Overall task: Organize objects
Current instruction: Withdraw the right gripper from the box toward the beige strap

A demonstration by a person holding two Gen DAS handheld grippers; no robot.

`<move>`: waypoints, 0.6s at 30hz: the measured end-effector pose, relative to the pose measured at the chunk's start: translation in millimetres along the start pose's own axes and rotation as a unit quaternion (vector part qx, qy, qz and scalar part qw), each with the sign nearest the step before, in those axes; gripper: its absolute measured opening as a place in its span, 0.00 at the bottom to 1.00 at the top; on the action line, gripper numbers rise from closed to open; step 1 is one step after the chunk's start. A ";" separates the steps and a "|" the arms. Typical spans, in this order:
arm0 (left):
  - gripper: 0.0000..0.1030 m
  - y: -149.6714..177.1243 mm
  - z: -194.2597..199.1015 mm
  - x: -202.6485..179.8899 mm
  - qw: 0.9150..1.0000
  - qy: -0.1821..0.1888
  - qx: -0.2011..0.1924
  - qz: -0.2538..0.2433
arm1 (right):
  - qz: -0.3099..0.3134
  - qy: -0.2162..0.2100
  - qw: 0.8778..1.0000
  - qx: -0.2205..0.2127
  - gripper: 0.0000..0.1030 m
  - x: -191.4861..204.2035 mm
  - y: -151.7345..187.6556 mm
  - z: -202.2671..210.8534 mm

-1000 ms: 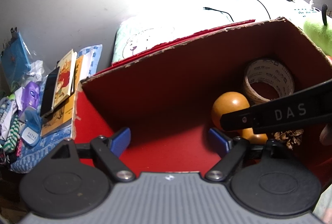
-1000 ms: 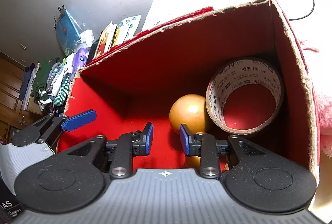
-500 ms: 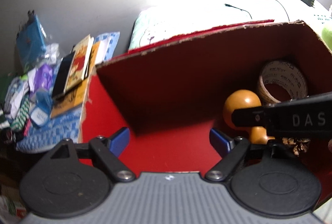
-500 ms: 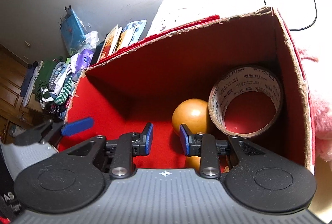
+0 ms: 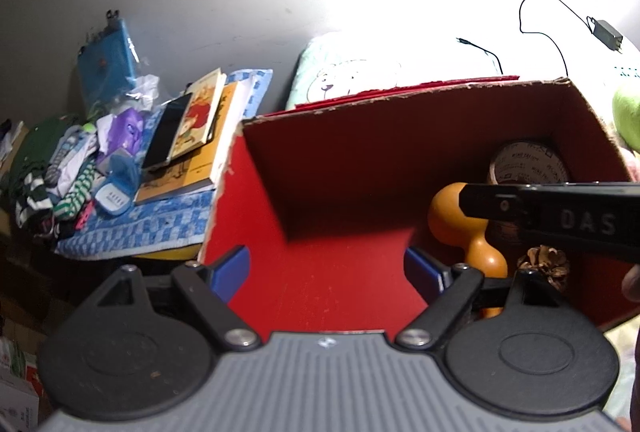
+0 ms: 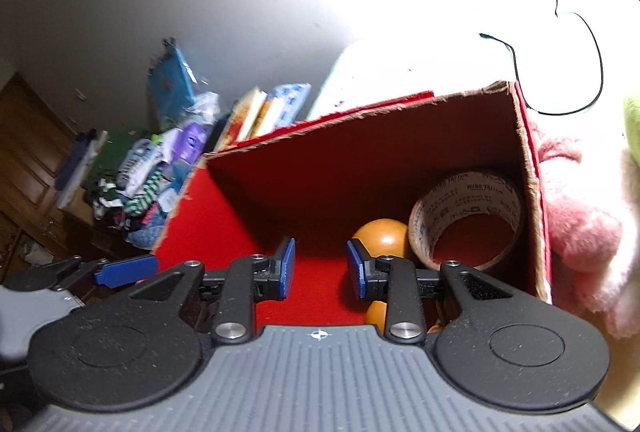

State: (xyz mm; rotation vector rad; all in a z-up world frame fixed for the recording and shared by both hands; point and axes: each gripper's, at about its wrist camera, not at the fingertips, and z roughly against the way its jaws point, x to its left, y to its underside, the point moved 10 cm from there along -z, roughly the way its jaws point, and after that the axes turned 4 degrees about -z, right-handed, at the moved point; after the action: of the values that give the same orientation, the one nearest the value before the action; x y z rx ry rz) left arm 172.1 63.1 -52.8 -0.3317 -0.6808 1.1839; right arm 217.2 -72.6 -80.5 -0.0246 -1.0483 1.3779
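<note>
Bedside clutter lay behind the red box (image 6: 532,192), where gourd (image 5: 456,216) and tape (image 6: 468,216) sat, as both empty grippers, left (image 5: 326,268) wide apart, right (image 6: 320,268) narrowly parted, had drawn back (placing apparently finished).

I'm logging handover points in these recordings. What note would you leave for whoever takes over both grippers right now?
Left gripper: open wide, empty, at the left front of the red box.
Right gripper: open, empty, just short of the orange gourd.
In the box: the gourd, a tape roll leaning in the far right corner, a small dried brown thing near the gourd.
Done: those three are in the box.
Left: books and clutter piled outside on the left; which of them should go in is unclear.
</note>
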 end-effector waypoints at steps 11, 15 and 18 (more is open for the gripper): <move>0.86 15.7 30.4 -2.3 1.000 -0.005 -0.001 0.017 | 0.057 -0.034 0.997 -0.045 0.33 17.9 17.8 51.6; 0.87 22.3 35.9 -8.2 1.000 -0.003 0.003 0.015 | 0.066 -0.038 0.995 -0.063 0.42 20.4 23.4 65.0; 0.88 26.7 39.7 -9.8 1.000 -0.011 0.001 0.014 | 0.064 -0.045 0.995 -0.066 0.48 20.5 27.9 71.9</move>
State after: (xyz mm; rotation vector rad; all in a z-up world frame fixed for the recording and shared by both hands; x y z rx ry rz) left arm 124.9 59.4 -41.1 -0.3284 -0.6964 1.2165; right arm 148.4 -88.1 -43.1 -0.1310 -1.2301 1.4333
